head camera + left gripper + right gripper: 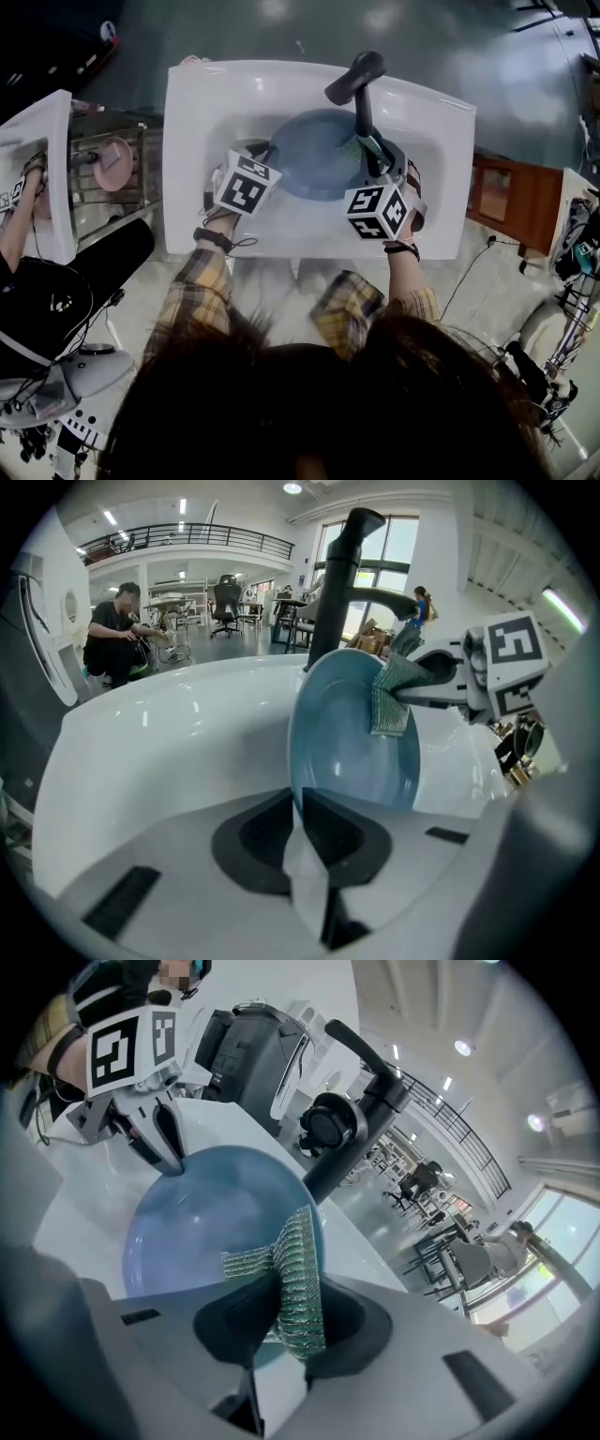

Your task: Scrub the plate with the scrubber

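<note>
A blue plate (pixel 314 155) stands tilted on edge in the white sink (pixel 441 141), below the black faucet (pixel 361 84). My left gripper (pixel 270 161) is shut on the plate's left rim; in the left gripper view the rim (pixel 309 761) runs down between my jaws (pixel 298 808). My right gripper (pixel 367 148) is shut on a green mesh scrubber (pixel 291 1269), which lies against the plate's (pixel 206 1213) right rim. From the left gripper view the scrubber (pixel 394 700) hangs over the plate's upper right edge, held by the right gripper (pixel 427 688).
The faucet (pixel 337 574) rises just behind the plate. A second white sink (pixel 47 169) with another person's gripper stands at the left, a wooden stand (pixel 511 197) at the right. Someone crouches in the background (pixel 112 635).
</note>
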Available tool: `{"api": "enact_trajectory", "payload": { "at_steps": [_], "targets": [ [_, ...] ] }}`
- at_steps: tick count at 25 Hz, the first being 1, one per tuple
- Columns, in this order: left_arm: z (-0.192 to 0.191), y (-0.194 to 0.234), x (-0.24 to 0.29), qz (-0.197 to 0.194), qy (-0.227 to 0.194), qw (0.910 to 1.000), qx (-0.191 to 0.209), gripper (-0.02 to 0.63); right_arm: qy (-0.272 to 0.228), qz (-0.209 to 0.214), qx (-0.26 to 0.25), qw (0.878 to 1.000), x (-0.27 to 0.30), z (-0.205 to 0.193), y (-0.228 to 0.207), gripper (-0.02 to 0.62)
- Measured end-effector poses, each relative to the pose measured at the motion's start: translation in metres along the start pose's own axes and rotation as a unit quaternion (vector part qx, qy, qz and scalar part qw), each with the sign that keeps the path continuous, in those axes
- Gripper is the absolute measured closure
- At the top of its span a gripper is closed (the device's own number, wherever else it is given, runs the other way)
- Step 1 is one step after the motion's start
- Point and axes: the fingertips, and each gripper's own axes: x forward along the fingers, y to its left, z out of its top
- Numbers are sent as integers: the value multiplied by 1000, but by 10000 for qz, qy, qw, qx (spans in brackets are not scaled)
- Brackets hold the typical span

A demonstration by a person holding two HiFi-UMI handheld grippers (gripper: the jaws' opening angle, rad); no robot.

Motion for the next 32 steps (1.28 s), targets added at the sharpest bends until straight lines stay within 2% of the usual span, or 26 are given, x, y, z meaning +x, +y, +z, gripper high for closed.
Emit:
{"api": "enact_trajectory", "payload": {
  "at_steps": [14, 23, 32],
  "targets": [
    [-3, -3, -2, -36, 22, 10000, 62, 575, -449, -371, 294, 9979, 13, 47, -1, 489],
    [-3, -2, 1, -20, -5, 10000, 39, 574, -748, -94, -39, 9971, 23, 79, 33, 495],
    [-5, -1, 1, -15, -3, 10000, -6, 575, -777, 339, -178, 9962, 24, 84, 63, 502]
  ]
}}
